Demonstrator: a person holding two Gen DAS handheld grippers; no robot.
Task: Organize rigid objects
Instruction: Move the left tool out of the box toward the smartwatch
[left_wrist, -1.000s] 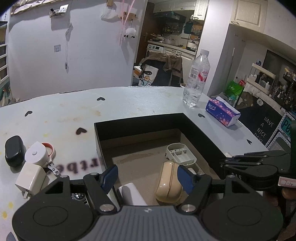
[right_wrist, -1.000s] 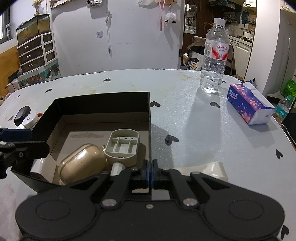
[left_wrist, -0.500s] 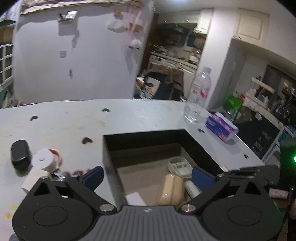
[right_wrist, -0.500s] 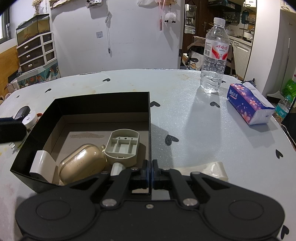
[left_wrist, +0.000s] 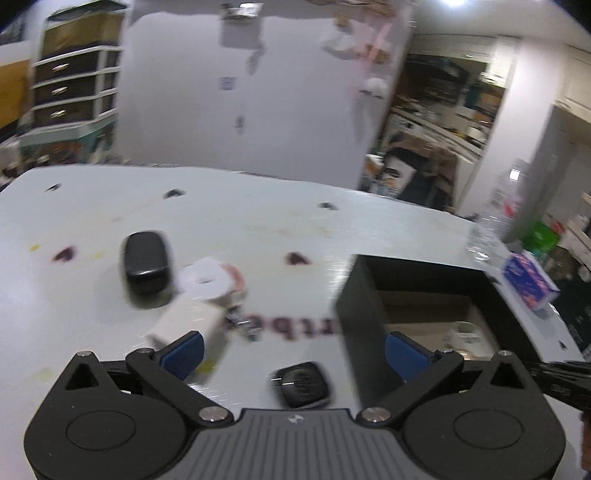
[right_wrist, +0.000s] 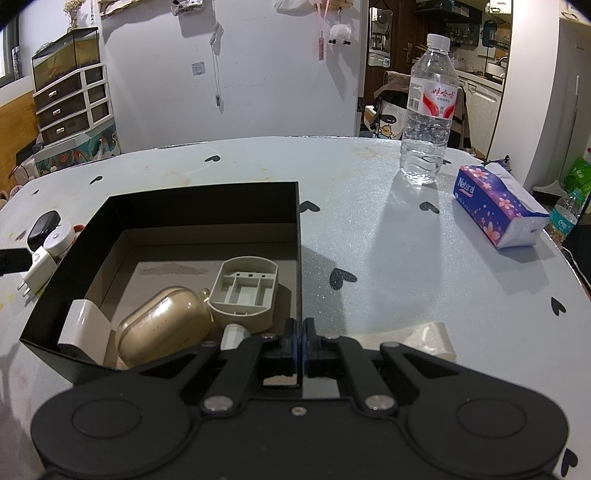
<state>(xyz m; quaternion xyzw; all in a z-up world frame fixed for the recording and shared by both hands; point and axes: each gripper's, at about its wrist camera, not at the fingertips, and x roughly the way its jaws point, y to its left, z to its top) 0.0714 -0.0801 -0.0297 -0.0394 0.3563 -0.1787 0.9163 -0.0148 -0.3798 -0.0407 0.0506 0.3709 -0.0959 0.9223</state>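
Observation:
A black open box (right_wrist: 207, 206) sits on the white table; it also shows at the right of the left wrist view (left_wrist: 365, 306). Inside lie a beige case (right_wrist: 166, 325), a grey plastic insert (right_wrist: 245, 291) and a white block (right_wrist: 83, 332). Left of the box lie a white charger (left_wrist: 188, 321), a white round tape measure (left_wrist: 207, 277), a black oval case (left_wrist: 144, 258) and a small black square item (left_wrist: 301, 384). My left gripper (left_wrist: 291, 350) is open and empty above that item. My right gripper (right_wrist: 299, 336) is shut on the box's right wall.
A water bottle (right_wrist: 428, 118) and a purple tissue pack (right_wrist: 498, 206) stand at the far right of the table. A strip of clear tape (right_wrist: 413, 336) lies by the right gripper. Black hearts dot the table (right_wrist: 369, 221).
My left gripper has swung left, away from over the box toward the loose items, and its jaws have opened wider. The right gripper and box have not moved.

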